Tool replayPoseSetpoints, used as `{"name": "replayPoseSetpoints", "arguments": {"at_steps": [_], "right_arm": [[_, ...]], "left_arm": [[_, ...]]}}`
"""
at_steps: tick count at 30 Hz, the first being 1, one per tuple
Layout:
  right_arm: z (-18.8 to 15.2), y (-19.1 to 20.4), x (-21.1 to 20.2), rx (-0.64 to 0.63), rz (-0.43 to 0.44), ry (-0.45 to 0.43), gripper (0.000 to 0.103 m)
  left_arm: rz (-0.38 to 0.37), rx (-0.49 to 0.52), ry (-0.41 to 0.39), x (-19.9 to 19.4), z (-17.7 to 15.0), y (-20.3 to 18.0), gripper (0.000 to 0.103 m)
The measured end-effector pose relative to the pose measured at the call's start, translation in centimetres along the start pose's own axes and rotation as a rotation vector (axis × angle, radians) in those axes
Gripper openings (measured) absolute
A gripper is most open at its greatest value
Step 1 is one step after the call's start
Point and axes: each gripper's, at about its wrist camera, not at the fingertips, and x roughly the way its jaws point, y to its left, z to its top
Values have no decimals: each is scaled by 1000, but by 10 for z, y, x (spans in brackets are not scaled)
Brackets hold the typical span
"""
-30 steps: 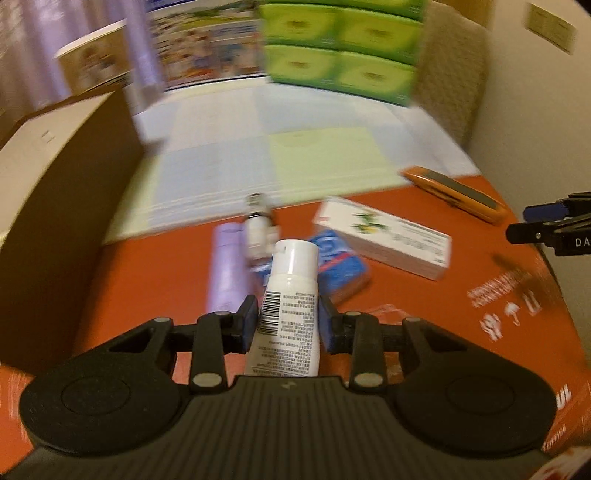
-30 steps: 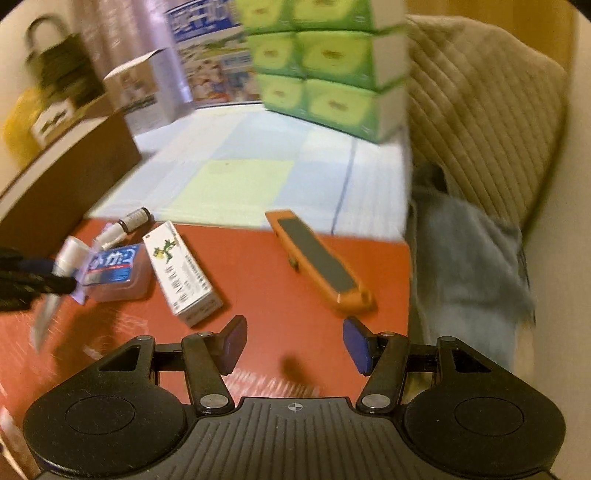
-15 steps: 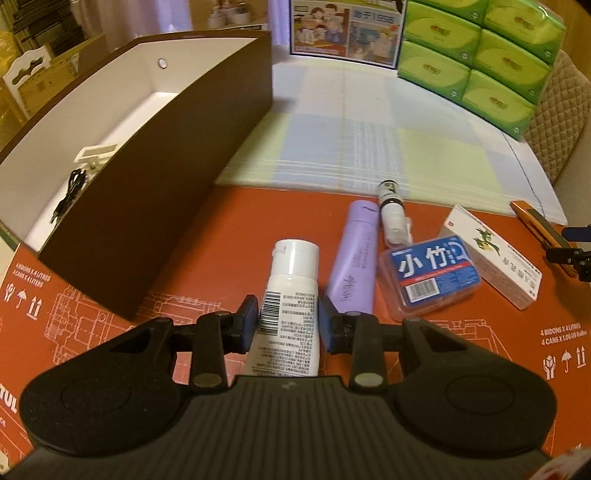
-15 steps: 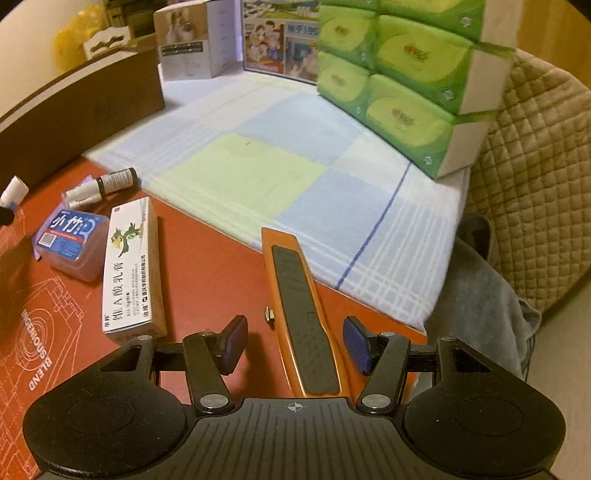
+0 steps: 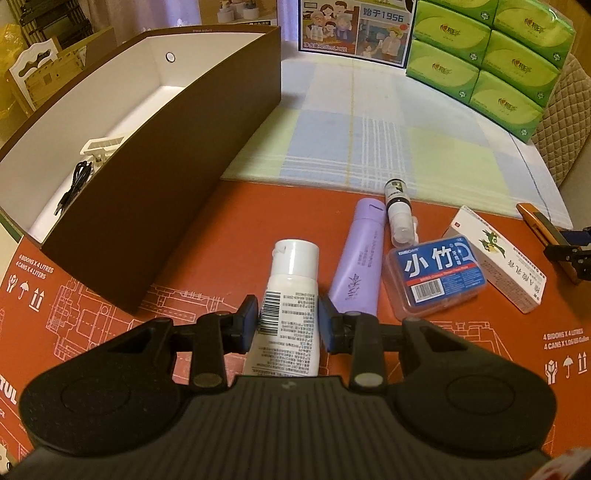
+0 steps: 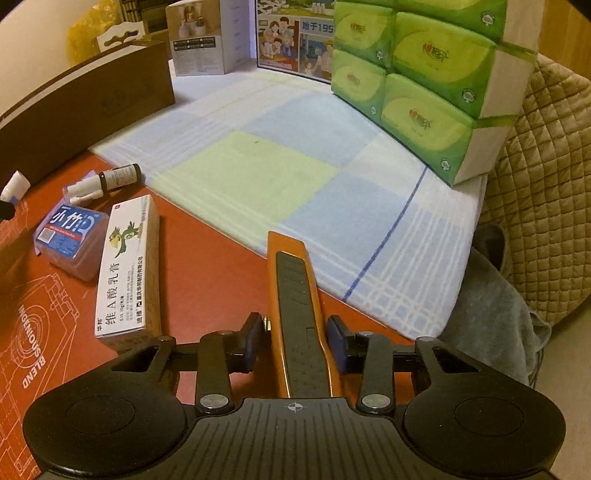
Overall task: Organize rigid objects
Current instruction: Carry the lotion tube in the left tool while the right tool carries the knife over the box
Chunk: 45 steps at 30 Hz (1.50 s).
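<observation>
My left gripper [image 5: 286, 321] is shut on a white bottle [image 5: 290, 295] with a barcode label, held above the orange cardboard [image 5: 184, 229]. The brown open box [image 5: 162, 177] stands to its left, holding a white clip [image 5: 101, 147] and a black cable [image 5: 74, 184]. My right gripper [image 6: 295, 343] straddles the orange utility knife [image 6: 299, 317] lying on the cardboard; its pads stand close beside the handle, with a small gap on each side. On the cardboard lie a purple tube [image 5: 360, 258], a small spray bottle [image 5: 397, 214], a blue floss case [image 5: 436, 269] and a white ointment box [image 6: 129, 269].
A checked cloth [image 6: 295, 166] covers the surface behind the cardboard. Green tissue packs [image 6: 424, 74] are stacked at the back right. A picture board [image 5: 354, 29] and a white carton [image 6: 203, 37] stand at the back. A grey towel [image 6: 487, 295] and a quilted cushion [image 6: 546, 184] lie to the right.
My right gripper has moved forward over the orange knife, and its jaws have narrowed around the handle. My left gripper has swung left with the white bottle, bringing the brown box into view.
</observation>
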Motion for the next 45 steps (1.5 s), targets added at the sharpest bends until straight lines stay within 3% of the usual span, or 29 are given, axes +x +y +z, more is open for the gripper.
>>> {"name": "replayPoseSetpoints", "arguments": {"at_steps": [14,26,45], "right_arm": [[-3,14,-5,19,-43,6,32],[-6,31,-33,125,-55,-33,32],[26,99,-91,190,12,-125,32]], "left_arm": [[-3,-6,-12,-4,-3,4,30],[-21,-6,-41,-15,-2,4,30],[-69,13,-115,-58,8,21,30]]}}
